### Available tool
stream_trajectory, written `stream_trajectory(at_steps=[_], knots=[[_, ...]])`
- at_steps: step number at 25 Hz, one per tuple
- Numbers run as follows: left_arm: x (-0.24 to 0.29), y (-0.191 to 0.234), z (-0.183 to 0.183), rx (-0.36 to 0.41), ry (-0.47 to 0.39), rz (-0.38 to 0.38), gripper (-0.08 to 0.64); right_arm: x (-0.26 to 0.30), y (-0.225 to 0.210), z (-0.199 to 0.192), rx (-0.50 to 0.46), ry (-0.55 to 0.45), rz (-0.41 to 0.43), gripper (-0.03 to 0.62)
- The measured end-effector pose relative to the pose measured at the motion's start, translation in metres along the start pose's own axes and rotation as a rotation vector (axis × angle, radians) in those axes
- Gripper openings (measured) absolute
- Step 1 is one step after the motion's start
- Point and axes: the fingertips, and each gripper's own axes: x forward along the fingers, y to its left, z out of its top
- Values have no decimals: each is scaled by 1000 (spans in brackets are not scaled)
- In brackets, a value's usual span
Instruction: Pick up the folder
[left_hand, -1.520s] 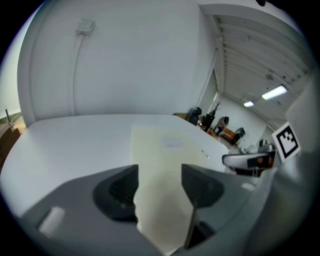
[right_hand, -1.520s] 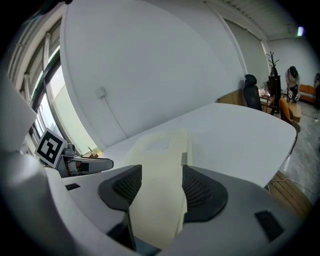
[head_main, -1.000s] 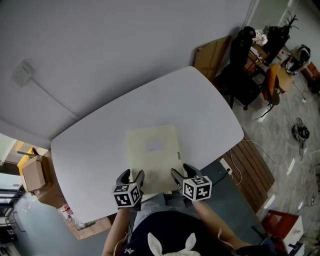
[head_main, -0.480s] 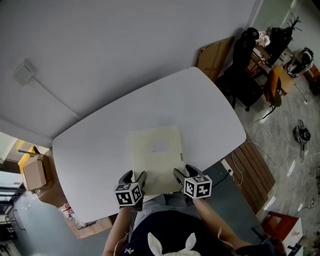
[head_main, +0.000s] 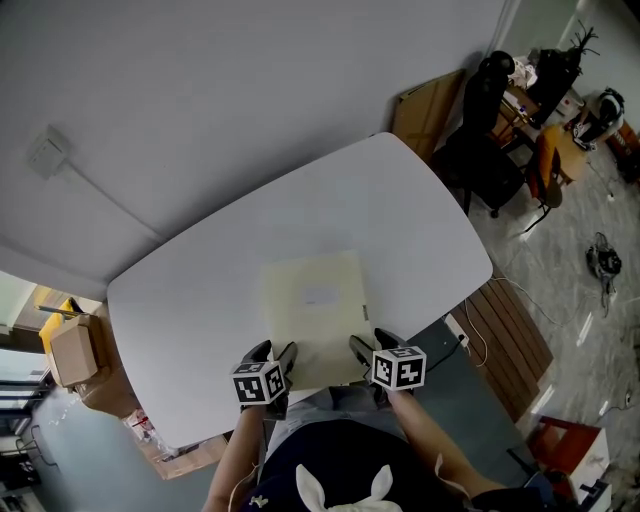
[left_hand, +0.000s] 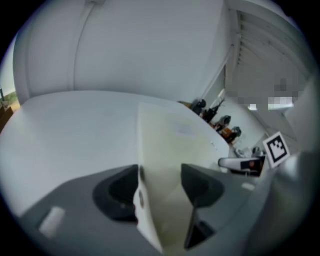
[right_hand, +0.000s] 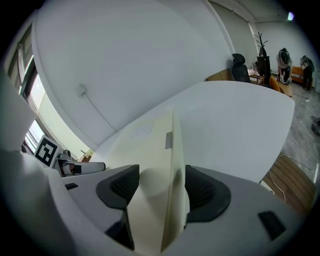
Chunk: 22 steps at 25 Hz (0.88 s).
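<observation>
Your left gripper (head_main: 272, 352) stands with its jaws wide apart, astride the near left corner of the folder (head_main: 312, 312); the pads do not clamp it. Your right gripper (head_main: 371, 343) straddles the near right corner. Its jaws are wide and have just been opening further, with the folder between them but not pressed. The folder, pale yellow and closed, lies flat on the table (head_main: 230, 270), at the middle of the table's near edge. Beyond the table's far side rises a grey wall (head_main: 200, 90). Past the table's far right corner stands a black chair (head_main: 485, 130). Off the table's left end sits a cardboard box (head_main: 68, 350).
</observation>
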Motion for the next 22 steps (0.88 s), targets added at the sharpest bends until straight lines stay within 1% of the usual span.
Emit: stream_trajectory(at_steps=[4, 9, 11, 14, 16, 22], knots=[[4, 2, -3, 10, 53, -20, 256, 2, 0, -3, 37, 18, -1, 255], [7, 5, -2, -25, 106, -78, 264, 4, 0, -4, 78, 26, 3, 255], [9, 6, -3, -27, 111, -99, 267, 5, -2, -6, 104, 21, 9, 255], [10, 6, -4, -29, 108, -114, 272, 7, -6, -9, 199, 19, 35, 259], [10, 6, -5, -25, 108, -118, 273, 7, -7, -11, 238, 24, 48, 263], [12, 8, -5, -36, 109, -132, 276, 10, -7, -11, 256, 38, 67, 267]])
